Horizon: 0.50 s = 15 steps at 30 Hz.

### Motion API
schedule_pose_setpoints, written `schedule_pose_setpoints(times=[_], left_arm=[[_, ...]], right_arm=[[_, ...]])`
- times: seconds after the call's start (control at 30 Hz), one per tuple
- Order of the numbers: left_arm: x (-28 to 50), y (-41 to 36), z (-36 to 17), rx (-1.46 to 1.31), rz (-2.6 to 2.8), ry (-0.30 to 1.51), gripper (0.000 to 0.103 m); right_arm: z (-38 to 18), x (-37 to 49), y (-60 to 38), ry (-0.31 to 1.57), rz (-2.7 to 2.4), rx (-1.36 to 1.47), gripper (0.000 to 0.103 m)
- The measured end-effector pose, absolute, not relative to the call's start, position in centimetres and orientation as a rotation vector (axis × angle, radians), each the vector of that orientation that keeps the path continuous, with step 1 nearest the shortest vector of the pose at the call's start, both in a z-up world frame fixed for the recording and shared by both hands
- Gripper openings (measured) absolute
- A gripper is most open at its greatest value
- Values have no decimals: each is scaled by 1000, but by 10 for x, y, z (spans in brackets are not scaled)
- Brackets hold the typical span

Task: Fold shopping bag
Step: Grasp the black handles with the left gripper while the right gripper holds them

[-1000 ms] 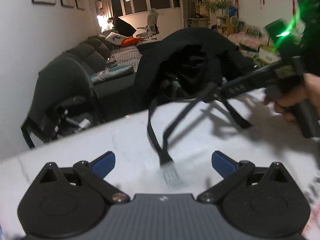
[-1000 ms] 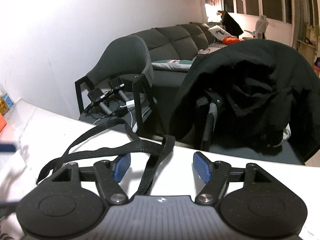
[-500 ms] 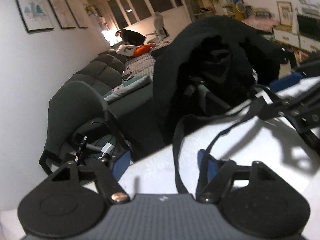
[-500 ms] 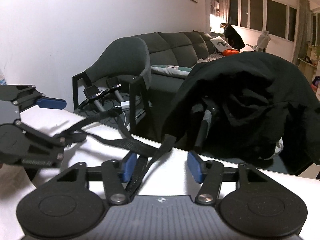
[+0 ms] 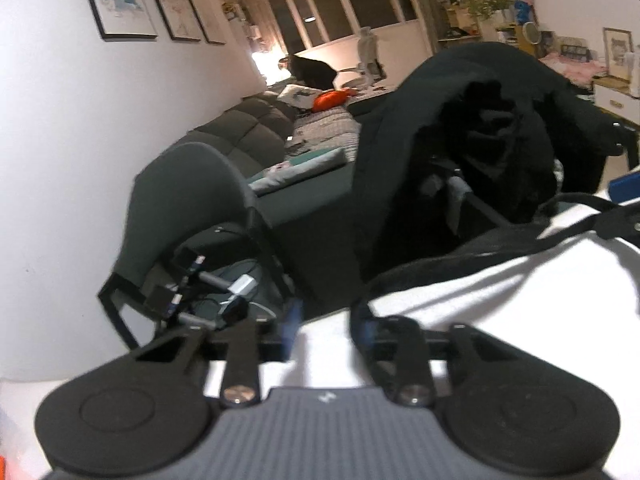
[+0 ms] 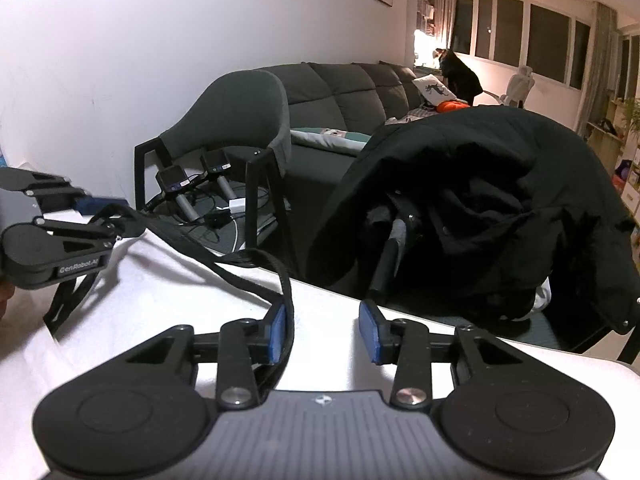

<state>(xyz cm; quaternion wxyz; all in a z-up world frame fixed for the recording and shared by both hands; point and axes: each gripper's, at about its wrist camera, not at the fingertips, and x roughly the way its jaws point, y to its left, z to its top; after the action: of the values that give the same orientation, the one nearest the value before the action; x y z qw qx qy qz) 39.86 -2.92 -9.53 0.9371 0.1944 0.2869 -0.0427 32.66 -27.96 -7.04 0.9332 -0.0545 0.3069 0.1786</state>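
The left wrist view was smeared by motion blur. There the right gripper (image 5: 624, 204) was cut off by the right edge, so its jaws could not be judged. The black webbing strap (image 5: 472, 248) was lost behind the left gripper's (image 5: 326, 326) right blue pad. In the right wrist view the strap's lower end (image 6: 64, 304) was hidden under the left gripper (image 6: 100, 210), whose body was cropped by the left edge.

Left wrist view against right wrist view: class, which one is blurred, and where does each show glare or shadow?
Left wrist view: soft all over, the left gripper smeared, white table bright. Right wrist view: sharp; black strap throws shadows on the table; lamp glare by the far window.
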Motion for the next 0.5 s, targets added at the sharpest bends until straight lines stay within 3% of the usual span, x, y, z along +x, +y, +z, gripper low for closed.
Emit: schedule_pose_setpoints(times=[0.07, 0.37, 0.5], left_arm=[[398, -30, -95, 383, -121, 588, 3], [376, -27, -71, 314, -222, 480, 2], [369, -28, -62, 306, -251, 458, 2]], right_arm=[[-70, 326, -279, 626, 365, -116, 38], [-66, 328, -286, 635, 403, -31, 42], [-58, 322, -276, 603, 428, -79, 57]])
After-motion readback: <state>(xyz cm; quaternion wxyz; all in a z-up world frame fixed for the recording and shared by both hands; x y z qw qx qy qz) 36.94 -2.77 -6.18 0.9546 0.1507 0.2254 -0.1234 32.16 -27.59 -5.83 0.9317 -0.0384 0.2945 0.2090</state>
